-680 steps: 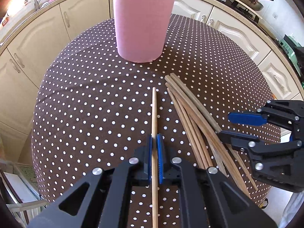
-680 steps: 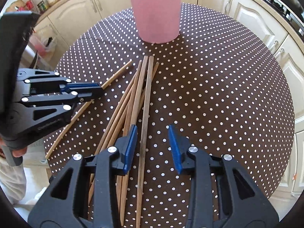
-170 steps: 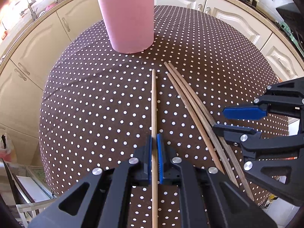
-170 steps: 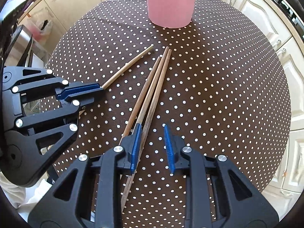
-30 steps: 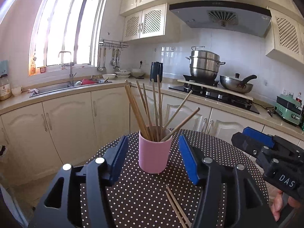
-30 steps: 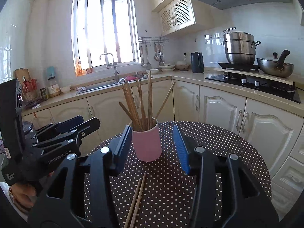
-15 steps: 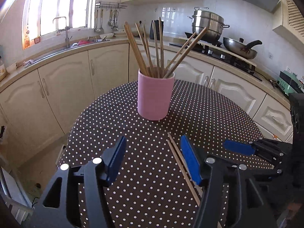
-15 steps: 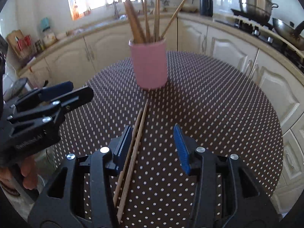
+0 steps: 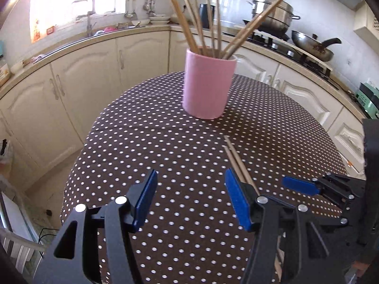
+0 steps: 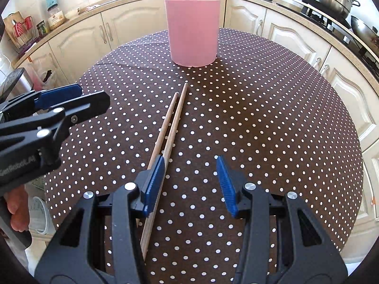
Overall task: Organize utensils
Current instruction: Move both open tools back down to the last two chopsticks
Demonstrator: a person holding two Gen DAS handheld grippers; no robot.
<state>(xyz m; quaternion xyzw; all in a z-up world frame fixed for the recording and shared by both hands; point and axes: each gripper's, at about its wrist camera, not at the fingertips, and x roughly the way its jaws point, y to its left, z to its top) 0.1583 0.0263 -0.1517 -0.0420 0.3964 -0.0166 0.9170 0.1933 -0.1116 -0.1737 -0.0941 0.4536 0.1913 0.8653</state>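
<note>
Round table, brown cloth with white dots. Pink cup stands upright at the far side, a bundle of chopsticks sticking out of it and fanning apart.

Two loose chopsticks lie side by side on the cloth, nearly touching, tips toward the cup but apart from it.

Right gripper: jaws spread, nothing pinched. The loose pair runs under its left pad; neither stick sits in the gap.

Left gripper: jaws spread wide, empty, only dotted cloth between them. The pair passes behind its right pad.

Fingers of the person's left hand show on the left gripper's handle.
</note>
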